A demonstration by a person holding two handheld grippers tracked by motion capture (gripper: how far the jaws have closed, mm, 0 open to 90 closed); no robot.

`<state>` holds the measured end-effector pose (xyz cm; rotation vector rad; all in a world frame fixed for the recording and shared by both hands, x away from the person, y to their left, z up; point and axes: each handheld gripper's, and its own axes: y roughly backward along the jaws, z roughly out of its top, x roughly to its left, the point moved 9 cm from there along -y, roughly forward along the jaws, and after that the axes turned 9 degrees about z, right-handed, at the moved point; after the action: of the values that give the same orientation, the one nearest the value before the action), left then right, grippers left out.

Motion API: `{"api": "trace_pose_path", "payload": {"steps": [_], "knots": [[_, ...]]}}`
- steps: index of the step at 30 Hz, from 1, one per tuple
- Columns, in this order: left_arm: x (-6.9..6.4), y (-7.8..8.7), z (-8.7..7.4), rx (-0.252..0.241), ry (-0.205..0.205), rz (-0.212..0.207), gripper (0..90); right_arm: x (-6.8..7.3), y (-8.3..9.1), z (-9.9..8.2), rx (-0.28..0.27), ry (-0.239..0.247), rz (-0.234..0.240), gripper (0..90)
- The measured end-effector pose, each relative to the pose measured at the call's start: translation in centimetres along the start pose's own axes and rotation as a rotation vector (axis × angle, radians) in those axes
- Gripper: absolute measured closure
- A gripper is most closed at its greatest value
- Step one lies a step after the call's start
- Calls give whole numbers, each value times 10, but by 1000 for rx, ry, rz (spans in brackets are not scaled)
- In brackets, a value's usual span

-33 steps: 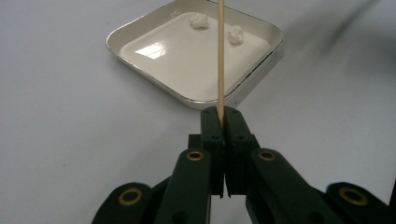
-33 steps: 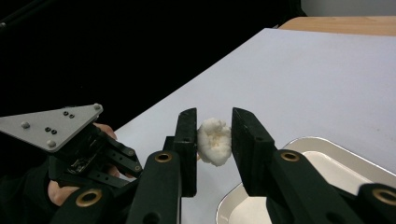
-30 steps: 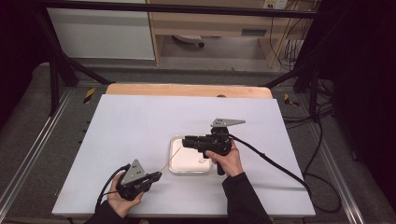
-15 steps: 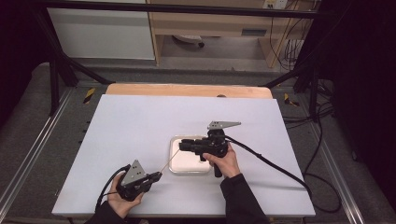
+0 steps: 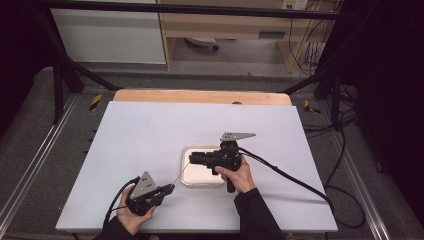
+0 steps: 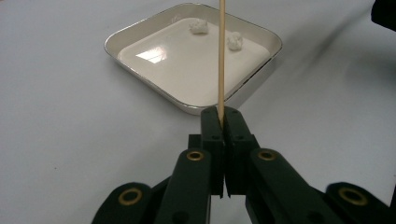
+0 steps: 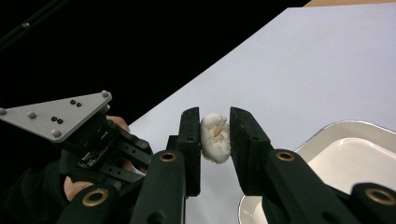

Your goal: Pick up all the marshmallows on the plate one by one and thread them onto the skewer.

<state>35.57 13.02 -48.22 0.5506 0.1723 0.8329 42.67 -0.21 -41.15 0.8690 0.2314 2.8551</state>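
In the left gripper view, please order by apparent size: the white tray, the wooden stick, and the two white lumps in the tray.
1. White tray.
2. Wooden stick.
3. The two white lumps look about alike; I cannot rank them.

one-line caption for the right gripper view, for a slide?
Right tongs clamp a small white fluffy lump above the white table, beside a shallow white square tray.

A white table top [image 5: 150,150] with a wooden far edge [image 5: 200,96] stands on grey carpeted floor [image 5: 30,130]. Beyond it are a white cabinet [image 5: 110,35] and a wooden shelf unit [image 5: 235,25]. Black frame struts [image 5: 60,75] flank the table. Cables [image 5: 345,145] lie at the right.
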Motion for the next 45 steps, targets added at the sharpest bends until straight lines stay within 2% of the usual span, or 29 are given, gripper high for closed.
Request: {"api": "trace_pose_path", "payload": {"steps": [7,14,32,45], "knots": [[-1,-1,3,-8,7,3,883,-1,-5,-8,21,-8,0,753],[-2,-5,0,12,12,15,883,-4,-11,-18,35,4,-25,747],[-9,-19,8,3,38,14,883,-4,-23,-40,86,-9,-19,744],[-10,-22,10,-1,36,10,882,-4,-26,-48,104,-15,-17,738]]}}
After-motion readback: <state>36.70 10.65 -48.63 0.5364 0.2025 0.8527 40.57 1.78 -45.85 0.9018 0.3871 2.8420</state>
